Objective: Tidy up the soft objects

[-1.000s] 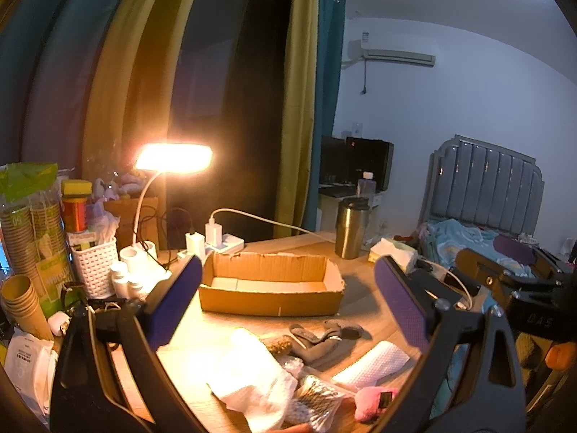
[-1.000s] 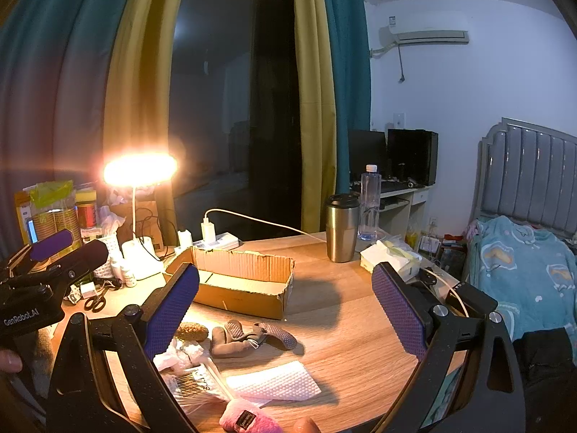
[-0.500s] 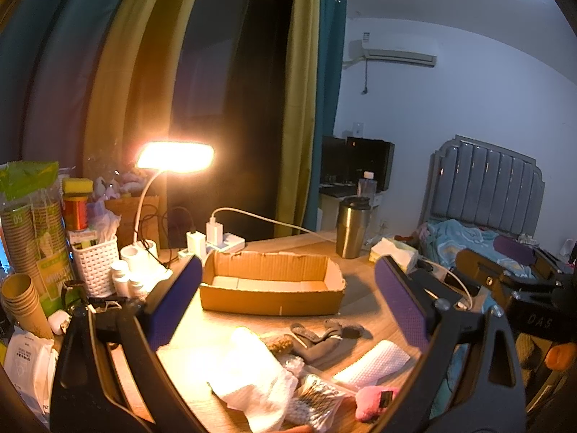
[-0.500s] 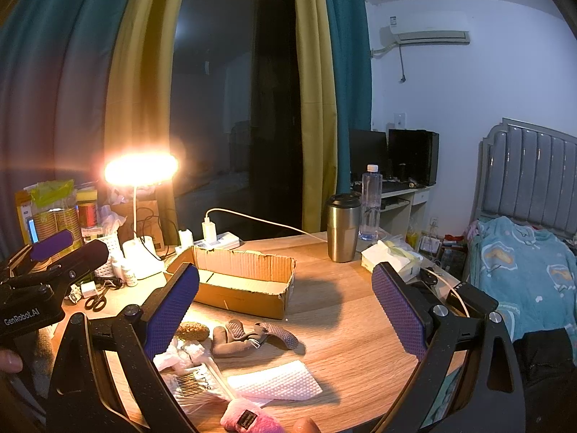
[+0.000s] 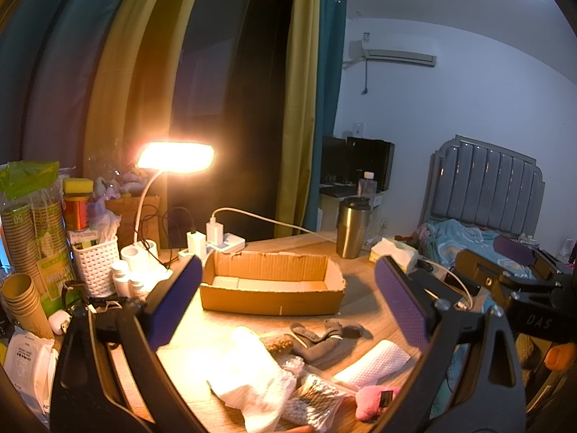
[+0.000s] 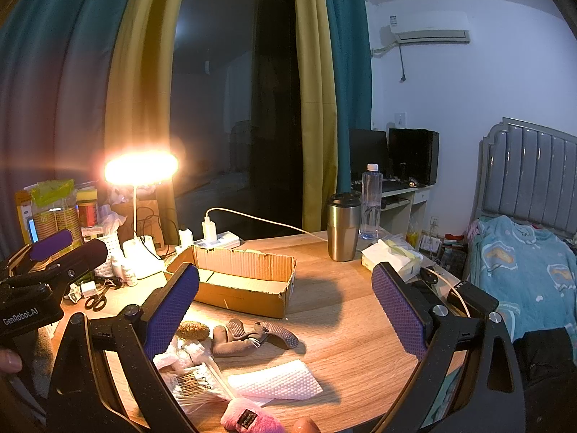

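Both grippers hang above the wooden table (image 6: 346,335) with their jaws spread wide and nothing between the purple pads. Ahead of the left gripper (image 5: 288,310), past its fingertips, sits an open cardboard box (image 5: 271,290), its inside bare as far as can be seen. Nearer, below and between the left jaws, lies the pile of soft things: a crumpled white cloth (image 5: 252,379) toward the left finger, a pair of dark grey gloves (image 5: 324,339) in the middle, a flat white quilted sheet (image 5: 371,362) toward the right finger, and a pink plush item (image 5: 373,400) at the lower edge just inside the right finger. A clear bag of cotton swabs (image 5: 313,397) lies between the cloth and the pink item.

From the right gripper (image 6: 285,310), the same box (image 6: 234,285) stands ahead and slightly toward the left finger. The gloves (image 6: 249,335) rest between the jaws, close to the left pad, with a brown fuzzy lump (image 6: 193,330) just beside that pad. The quilted sheet (image 6: 277,382) lies lower, between the fingers, and the pink item (image 6: 249,418) sits at the bottom edge. A lit desk lamp (image 6: 140,169) glows beyond the left finger, and a steel tumbler (image 6: 343,227) stands far ahead, nearer the right finger.
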The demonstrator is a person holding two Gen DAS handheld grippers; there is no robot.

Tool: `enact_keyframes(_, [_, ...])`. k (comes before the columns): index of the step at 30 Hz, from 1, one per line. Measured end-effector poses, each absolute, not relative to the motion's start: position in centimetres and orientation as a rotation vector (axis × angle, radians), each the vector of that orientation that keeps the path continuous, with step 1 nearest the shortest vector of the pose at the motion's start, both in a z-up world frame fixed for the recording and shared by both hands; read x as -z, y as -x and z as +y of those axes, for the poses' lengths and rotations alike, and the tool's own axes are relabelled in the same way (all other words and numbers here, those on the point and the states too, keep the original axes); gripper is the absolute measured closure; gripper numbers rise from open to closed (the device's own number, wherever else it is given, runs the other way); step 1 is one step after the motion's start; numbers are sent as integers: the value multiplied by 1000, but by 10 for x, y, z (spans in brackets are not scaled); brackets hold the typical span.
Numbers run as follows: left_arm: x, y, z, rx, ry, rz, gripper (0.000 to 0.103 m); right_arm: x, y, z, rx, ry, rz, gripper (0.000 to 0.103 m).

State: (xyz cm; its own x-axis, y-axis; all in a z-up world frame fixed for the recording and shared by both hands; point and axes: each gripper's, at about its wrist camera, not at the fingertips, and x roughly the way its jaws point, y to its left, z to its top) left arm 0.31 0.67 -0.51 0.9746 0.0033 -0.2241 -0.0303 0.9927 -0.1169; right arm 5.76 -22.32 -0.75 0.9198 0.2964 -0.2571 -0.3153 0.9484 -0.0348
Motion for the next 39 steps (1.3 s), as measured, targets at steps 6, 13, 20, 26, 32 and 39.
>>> enact_keyframes(6, [5, -3, 7, -17, 120, 226, 6, 7, -58, -223, -315, 75, 253, 5])
enact_keyframes(13, [5, -3, 6, -18, 119, 226, 6, 8, -58, -223, -314, 75, 253, 5])
enact_keyframes(20, [5, -3, 7, -17, 121, 226, 6, 8, -58, -223, -314, 76, 253, 5])
enact_keyframes(26, [5, -3, 7, -18, 120, 226, 6, 8, -58, -223, -316, 76, 254, 5])
enact_keyframes(32, [5, -3, 7, -18, 121, 226, 6, 9, -58, -223, -315, 78, 255, 5])
enact_keyframes(39, [14, -3, 11, -21, 123, 250, 6, 24, -59, -218, -330, 91, 291, 5])
